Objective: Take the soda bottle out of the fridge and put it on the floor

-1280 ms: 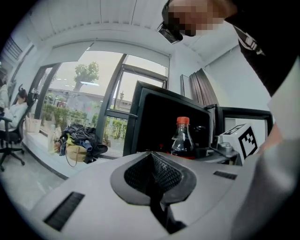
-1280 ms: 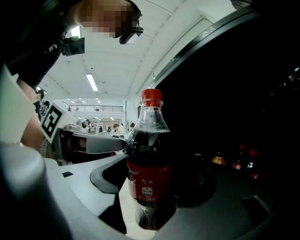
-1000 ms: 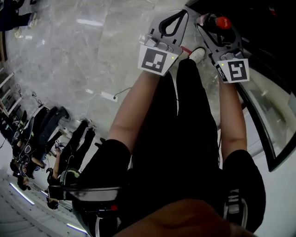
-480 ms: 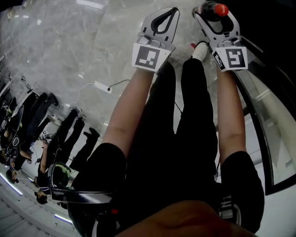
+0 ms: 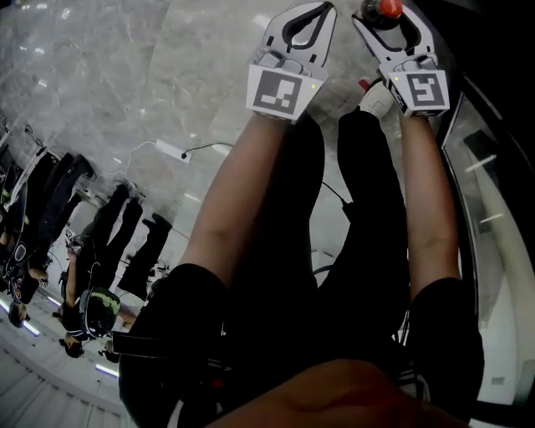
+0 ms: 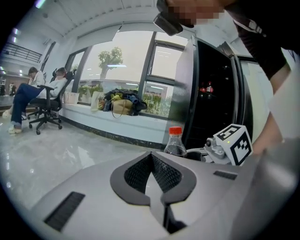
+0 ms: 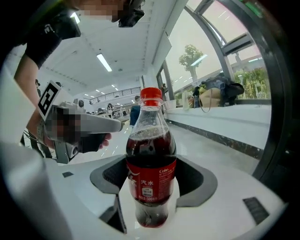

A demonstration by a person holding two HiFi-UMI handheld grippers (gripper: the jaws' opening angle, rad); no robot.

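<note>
**Grey marble floor below, and the bottle already clear of the fridge**

We have the soda bottle [image 7: 151, 154] clamped between the jaws of the right gripper [image 5: 389, 21]. It stands upright, with the pads bearing on its red label and lower body. It is clear plastic with a red cap, and dark cola fills it to the shoulder, with a thin ring of bubbles at the surface.

Over the last second both grippers have slid away from us toward the top of the head view, out past our legs. The bottle has ridden along without shifting in the grip. From this we judge that the fetching is done and lowering is the step in hand. The base hangs in the air, not yet on the floor [image 5: 125, 92].

Just left of the holding gripper, the left gripper [image 6: 151, 157] is closed on nothing, its tips touching. From there the bottle's neck shows close on the right, with the dark fridge [image 6: 213, 103] behind it. A glass door [image 5: 485, 184] runs along the right of the holding gripper.
</note>
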